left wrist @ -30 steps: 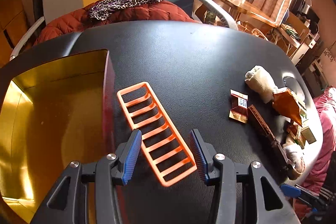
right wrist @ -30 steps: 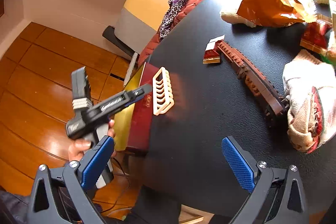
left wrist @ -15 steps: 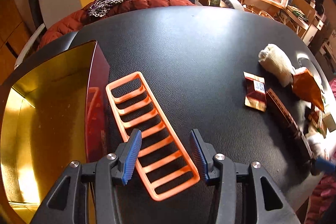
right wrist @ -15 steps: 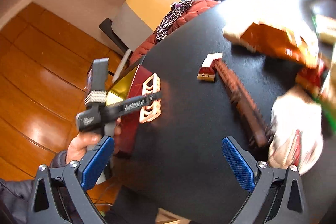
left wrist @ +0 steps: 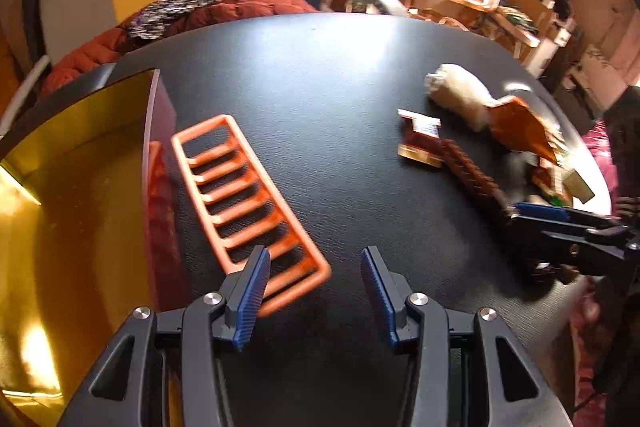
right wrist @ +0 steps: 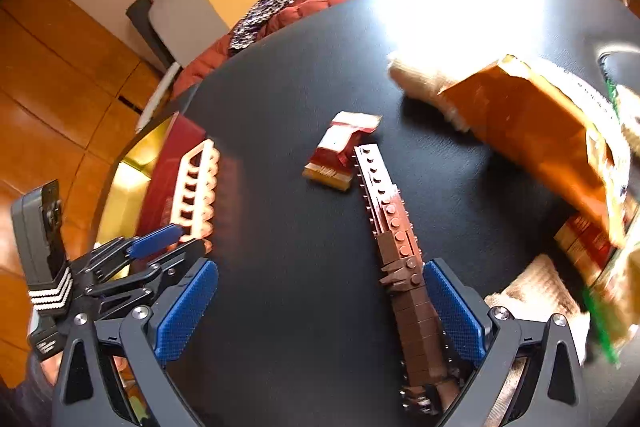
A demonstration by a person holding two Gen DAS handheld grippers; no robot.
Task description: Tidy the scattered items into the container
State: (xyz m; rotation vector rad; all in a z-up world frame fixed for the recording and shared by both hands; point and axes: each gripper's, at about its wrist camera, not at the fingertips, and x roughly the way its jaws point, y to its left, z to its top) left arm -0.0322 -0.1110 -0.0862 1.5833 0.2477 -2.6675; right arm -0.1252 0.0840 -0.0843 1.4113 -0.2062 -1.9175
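— Left tongs (left wrist: 316, 287)?
— Spread apart, empty, above the orange rack's (left wrist: 244, 203) near end; the rack lies flat on the black worktop (left wrist: 320, 75), beside the gold-lined container (left wrist: 80, 211).
— Right tongs (right wrist: 320, 311)?
— Wide, empty, straddling the brown brick strip (right wrist: 400, 255).

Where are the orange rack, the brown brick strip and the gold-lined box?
orange rack (left wrist: 240, 201), left wrist view, on a middle rung.
brown brick strip (right wrist: 394, 227), right wrist view, on its studded top, mid-length.
gold-lined box (left wrist: 80, 211), left wrist view, on its bare gold floor.
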